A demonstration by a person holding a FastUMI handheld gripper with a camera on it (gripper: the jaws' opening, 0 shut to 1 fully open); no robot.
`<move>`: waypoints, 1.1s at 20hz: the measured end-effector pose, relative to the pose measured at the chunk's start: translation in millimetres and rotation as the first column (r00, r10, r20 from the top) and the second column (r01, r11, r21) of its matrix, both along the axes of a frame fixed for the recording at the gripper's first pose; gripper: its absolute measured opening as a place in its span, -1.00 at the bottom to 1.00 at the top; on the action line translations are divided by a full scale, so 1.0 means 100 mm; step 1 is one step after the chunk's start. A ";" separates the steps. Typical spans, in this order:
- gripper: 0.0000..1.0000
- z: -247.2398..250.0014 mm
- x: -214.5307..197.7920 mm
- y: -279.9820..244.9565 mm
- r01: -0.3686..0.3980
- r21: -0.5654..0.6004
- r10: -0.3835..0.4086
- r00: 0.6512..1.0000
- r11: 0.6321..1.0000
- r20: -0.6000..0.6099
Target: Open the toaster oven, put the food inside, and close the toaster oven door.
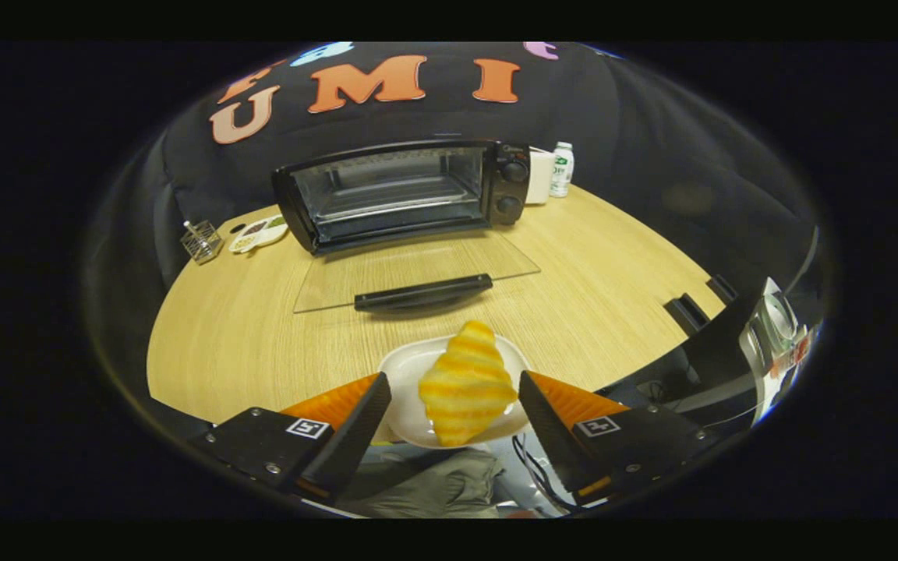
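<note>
The gripper view rides above the fingers (377, 409), looking forward and down across the table (223, 343), toaster oven (402, 195) beyond.

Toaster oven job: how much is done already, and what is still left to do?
Done: the toaster oven is open, its glass door lying flat on the table. In hand: the gripper is open, its fingers either side of the croissant on the white plate, not yet gripping. Left: pick it up, put it inside, close the door.
</note>
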State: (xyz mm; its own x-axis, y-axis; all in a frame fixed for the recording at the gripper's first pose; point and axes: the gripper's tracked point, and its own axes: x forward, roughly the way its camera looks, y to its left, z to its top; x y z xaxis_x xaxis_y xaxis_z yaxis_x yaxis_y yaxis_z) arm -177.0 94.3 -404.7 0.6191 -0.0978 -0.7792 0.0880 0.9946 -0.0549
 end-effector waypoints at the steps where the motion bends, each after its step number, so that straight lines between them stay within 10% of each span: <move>1: 0.98 -0.03 -0.04 -0.01 0.008 -0.002 -0.008 1.000 1.000 -0.006; 15: 0.96 -0.39 -0.32 -0.02 0.061 -0.014 -0.063 0.991 0.998 -0.117; 22: 0.10 -0.48 -0.32 0.05 0.032 -0.010 -0.033 0.993 0.999 -0.114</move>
